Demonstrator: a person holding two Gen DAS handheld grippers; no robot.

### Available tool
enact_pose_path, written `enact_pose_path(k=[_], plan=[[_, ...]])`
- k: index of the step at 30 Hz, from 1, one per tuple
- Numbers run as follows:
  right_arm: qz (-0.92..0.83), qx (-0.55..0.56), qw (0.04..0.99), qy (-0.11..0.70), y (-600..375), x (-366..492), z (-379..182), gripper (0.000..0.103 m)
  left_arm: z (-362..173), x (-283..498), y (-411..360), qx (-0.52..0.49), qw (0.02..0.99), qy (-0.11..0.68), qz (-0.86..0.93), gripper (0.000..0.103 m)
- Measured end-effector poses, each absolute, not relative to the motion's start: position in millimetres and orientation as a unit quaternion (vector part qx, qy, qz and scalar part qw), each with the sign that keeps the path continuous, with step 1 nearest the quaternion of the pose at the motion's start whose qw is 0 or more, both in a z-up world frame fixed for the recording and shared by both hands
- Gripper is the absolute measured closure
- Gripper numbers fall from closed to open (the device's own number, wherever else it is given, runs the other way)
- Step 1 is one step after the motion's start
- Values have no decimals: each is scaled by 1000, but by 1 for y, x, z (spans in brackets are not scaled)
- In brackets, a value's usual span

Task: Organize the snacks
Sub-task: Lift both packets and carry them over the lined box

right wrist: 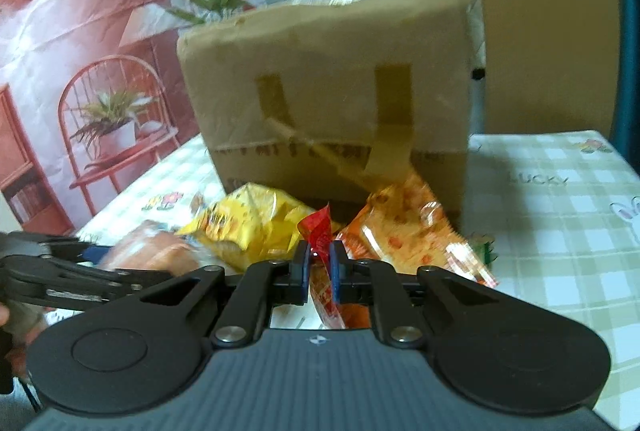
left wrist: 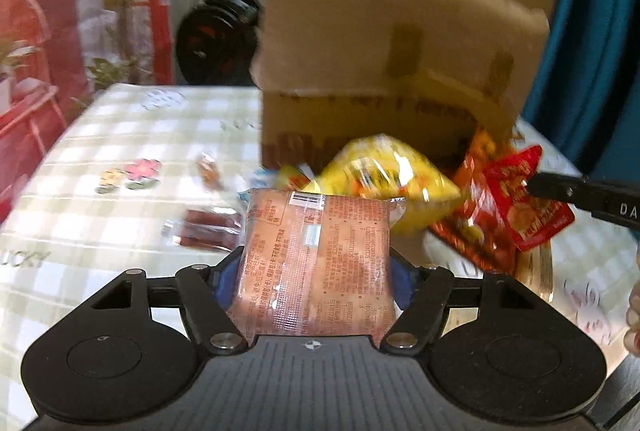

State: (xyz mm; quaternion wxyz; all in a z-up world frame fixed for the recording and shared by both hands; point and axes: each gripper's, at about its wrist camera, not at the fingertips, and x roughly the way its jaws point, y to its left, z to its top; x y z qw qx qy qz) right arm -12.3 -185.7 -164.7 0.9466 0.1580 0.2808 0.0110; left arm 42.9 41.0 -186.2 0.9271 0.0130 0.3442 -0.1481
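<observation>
My left gripper (left wrist: 316, 271) is shut on an orange-brown snack packet (left wrist: 316, 263) with a barcode, held above the table in front of the cardboard box (left wrist: 384, 55). My right gripper (right wrist: 320, 263) is shut on a small red snack packet (right wrist: 318, 227); that packet (left wrist: 524, 203) and the right gripper's finger (left wrist: 580, 193) also show at the right of the left wrist view. A yellow bag (left wrist: 384, 179) and an orange bag (right wrist: 404, 227) lie against the box. The left gripper's arm (right wrist: 60, 271) shows at the left of the right wrist view.
Small brown packets (left wrist: 208, 231) and another small one (left wrist: 208, 171) lie on the checked tablecloth (left wrist: 100, 135) to the left. The box (right wrist: 340, 91) stands at the table's middle. A printed backdrop and an exercise bike (left wrist: 224, 31) stand behind the table.
</observation>
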Motion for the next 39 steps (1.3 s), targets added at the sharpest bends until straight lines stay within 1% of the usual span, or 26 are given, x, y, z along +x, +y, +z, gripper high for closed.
enact_pose_path(k=[5, 11, 16, 22, 25, 29, 34, 39], plan=[[0, 157, 954, 254, -190, -16, -148, 92, -157, 39, 56, -8, 947, 299, -119, 30], [0, 152, 966, 210, -195, -10, -117, 92, -107, 50, 55, 2, 967, 225, -122, 30], [12, 129, 977, 168, -203, 4, -78, 92, -68, 76, 37, 4, 974, 176, -140, 30], [3, 120, 985, 125, -228, 39, -35, 92, -29, 129, 5, 5, 977, 142, -158, 30], [-8, 106, 987, 122, -241, 68, -28, 92, -22, 161, -13, 15, 976, 142, -164, 30], [-21, 115, 984, 138, -254, 106, -37, 92, -24, 200, -28, 16, 973, 158, -167, 30], [-35, 151, 974, 165, -264, 139, -58, 92, -45, 240, -39, 9, 966, 203, -157, 30], [-39, 170, 965, 198, -267, 155, -77, 91, -61, 253, -41, 25, 962, 231, -143, 29]])
